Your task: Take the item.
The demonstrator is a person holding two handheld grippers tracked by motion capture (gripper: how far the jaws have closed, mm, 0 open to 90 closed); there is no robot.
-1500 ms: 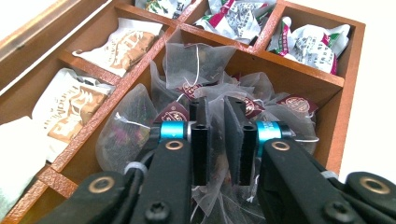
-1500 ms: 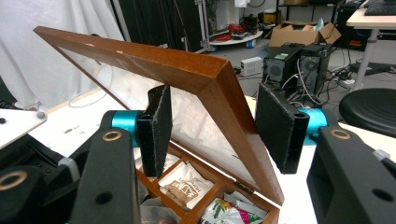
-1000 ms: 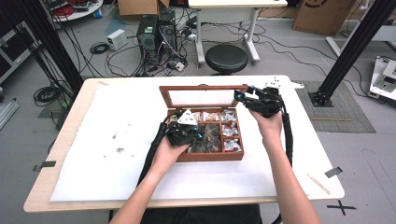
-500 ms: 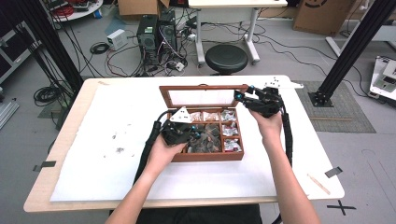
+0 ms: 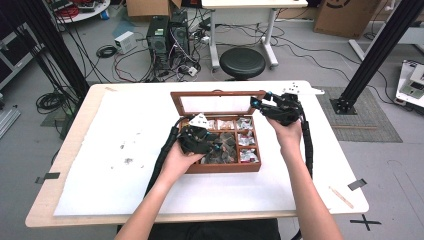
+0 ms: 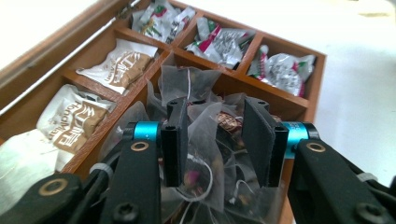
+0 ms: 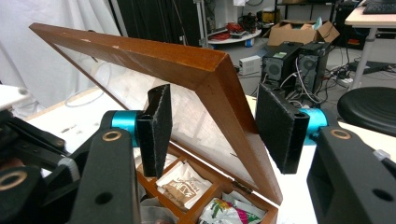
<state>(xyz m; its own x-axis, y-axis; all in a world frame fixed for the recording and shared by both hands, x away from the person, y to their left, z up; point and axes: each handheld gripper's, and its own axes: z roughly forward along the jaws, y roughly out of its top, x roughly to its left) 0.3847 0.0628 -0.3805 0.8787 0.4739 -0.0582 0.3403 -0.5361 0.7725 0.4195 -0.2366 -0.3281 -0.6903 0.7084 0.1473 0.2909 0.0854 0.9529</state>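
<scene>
High view: box (image 5: 222, 167) long axis left-right, lid (image 5: 218, 94) upright; left gripper (image 5: 212, 145) just opened over sachets (image 6: 205, 135); right gripper (image 5: 256, 103) straddles lid.

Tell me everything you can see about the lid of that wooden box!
The lid is a brown wooden frame around a clear window pane. It is hinged along the back edge of the box and stands open, tilted up over the compartments. The right gripper straddles its corner, one pad on each side of the frame; whether the pads press on the wood I cannot tell. Packets lie in the compartments below it.

Left tongs (image 6: 217, 140) just opened; right tongs (image 7: 219, 130) parted.
</scene>
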